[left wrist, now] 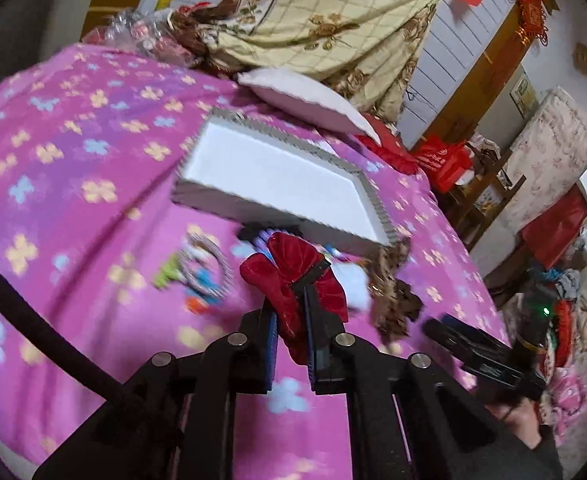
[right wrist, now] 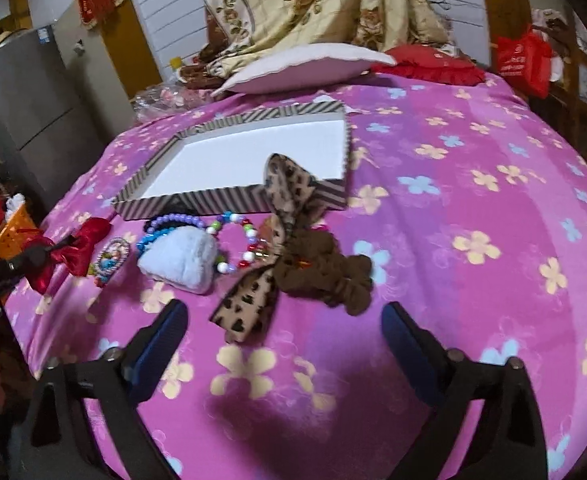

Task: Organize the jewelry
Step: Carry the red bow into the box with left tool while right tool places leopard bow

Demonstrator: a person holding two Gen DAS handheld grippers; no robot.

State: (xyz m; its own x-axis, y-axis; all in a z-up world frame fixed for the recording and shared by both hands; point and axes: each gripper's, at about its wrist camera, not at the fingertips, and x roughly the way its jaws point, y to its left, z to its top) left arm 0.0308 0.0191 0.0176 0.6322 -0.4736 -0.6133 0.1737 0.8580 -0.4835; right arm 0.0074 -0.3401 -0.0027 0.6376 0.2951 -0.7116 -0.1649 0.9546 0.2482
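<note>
My left gripper is shut on a red velvet bow and holds it above the pink blanket; it also shows in the right wrist view. A striped box with a white inside lies just beyond. My right gripper is open and empty, just short of a leopard-print bow and a brown scrunchie. A pale blue fluffy clip, bead bracelets and an oval beaded piece lie in front of the box.
A pink flowered blanket covers the bed. A white pillow, a red cushion and a folded yellow quilt lie behind the box. The bed's edge drops off at the left, by a grey cabinet.
</note>
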